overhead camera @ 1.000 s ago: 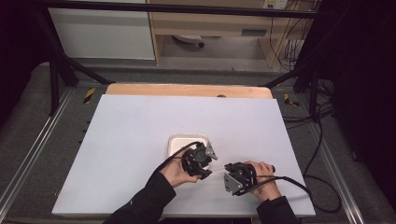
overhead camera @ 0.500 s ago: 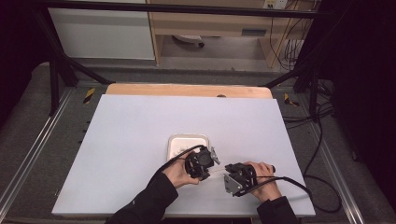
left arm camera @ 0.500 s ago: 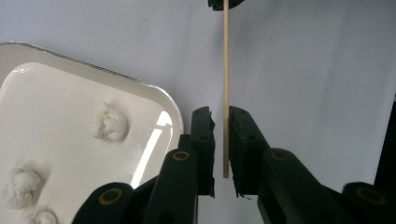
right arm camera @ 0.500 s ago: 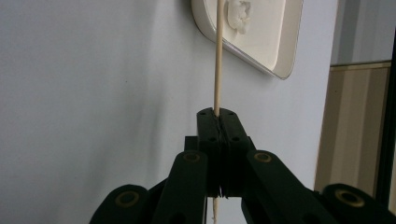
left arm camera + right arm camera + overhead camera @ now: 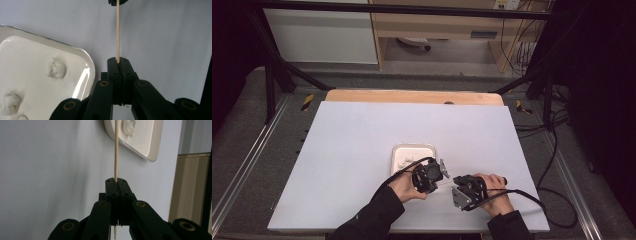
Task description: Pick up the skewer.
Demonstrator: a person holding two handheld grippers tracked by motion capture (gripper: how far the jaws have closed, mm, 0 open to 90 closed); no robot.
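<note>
A thin, straight wooden skewer (image 5: 117,32), pale and smooth, spans the short gap between the two grippers, low over the white table (image 5: 362,150) just in front of the tray's near right corner. The left gripper (image 5: 118,61) has just been closing, and its black jaws now press together on one end of the stick; the right gripper (image 5: 116,180) pinches the other end, the stick running on past its jaws toward the tray. The tray (image 5: 398,152) is a shallow, glossy white dish with rounded corners and a bright rim, holding small lumpy white pieces (image 5: 55,70). Broad bare tabletop lies to the left and beyond the tray; the table's near edge is close behind the hands.
</note>
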